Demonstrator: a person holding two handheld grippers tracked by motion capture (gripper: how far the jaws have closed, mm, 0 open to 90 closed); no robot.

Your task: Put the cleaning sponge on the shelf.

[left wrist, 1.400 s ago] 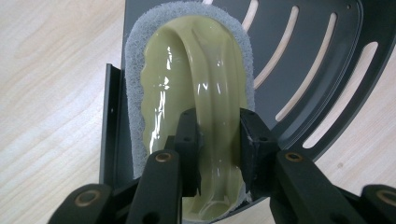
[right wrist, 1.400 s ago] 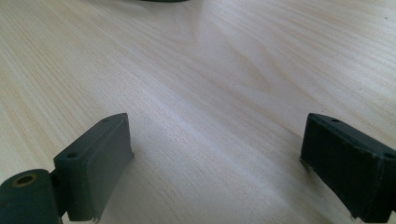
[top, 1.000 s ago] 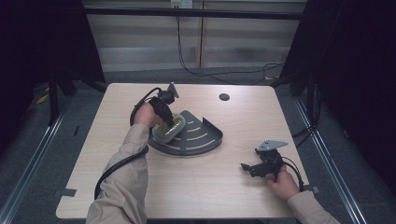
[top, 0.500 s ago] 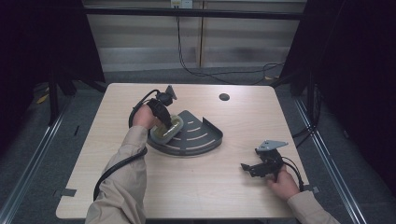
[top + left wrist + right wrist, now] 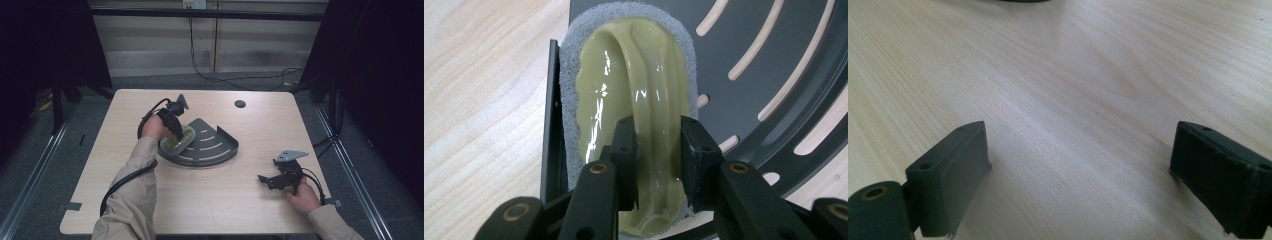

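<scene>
A pale yellow-green scrubber (image 5: 624,95) with a raised handle and a grey-white sponge pad under it lies on the left part of a dark slotted quarter-round rack (image 5: 774,60). My left gripper (image 5: 658,160) is shut on the scrubber's handle ridge, one pad at each side. In the high view the left gripper (image 5: 175,131) points down onto the scrubber (image 5: 179,142) at the left side of the rack (image 5: 212,147). My right gripper (image 5: 265,180) rests near the table's front right, pointing left; its jaws (image 5: 1078,175) stand wide apart over bare wood.
The light wooden table (image 5: 210,205) has a dark round grommet hole (image 5: 240,104) at the back. Cables trail from both grippers. Dark floor and metal frame rails surround the table.
The left hand with the scrubber has shifted slightly on the rack. The right gripper has not moved.
</scene>
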